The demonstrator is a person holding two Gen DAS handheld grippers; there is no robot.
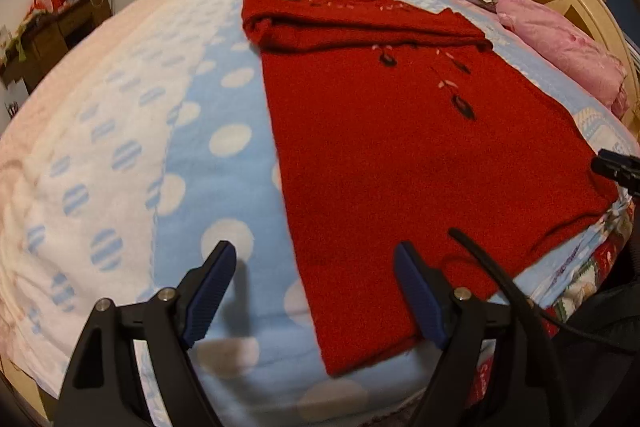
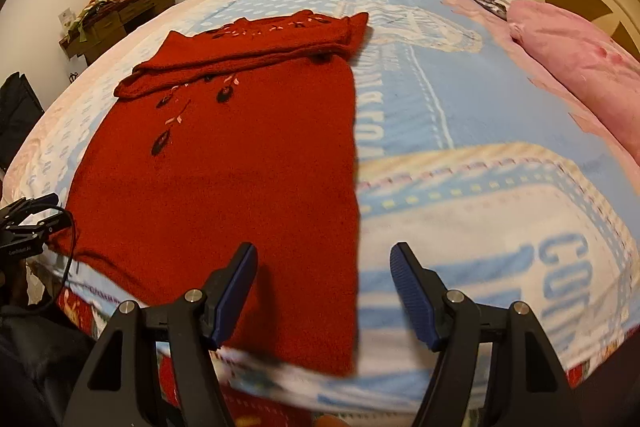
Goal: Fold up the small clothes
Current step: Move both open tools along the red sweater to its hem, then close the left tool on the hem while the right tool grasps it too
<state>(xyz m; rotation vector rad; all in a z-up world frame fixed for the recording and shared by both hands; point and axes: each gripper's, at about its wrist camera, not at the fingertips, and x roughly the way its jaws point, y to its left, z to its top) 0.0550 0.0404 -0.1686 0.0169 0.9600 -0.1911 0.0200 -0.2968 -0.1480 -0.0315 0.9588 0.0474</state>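
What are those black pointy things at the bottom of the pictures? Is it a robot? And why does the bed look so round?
No robot here. A person holds a grabbing tool in each hand, and each tool has a small camera looking out along its two fingers. One picture comes from the left claw, the other from the right claw. The cameras use a very wide lens, which bends the flat bed into a bump. On the blue dotted blanket lies a red sweater, its top already folded over. A pink pillow sits near the headboard. Both claws are open and hold nothing; they hover above the sweater's near edge.
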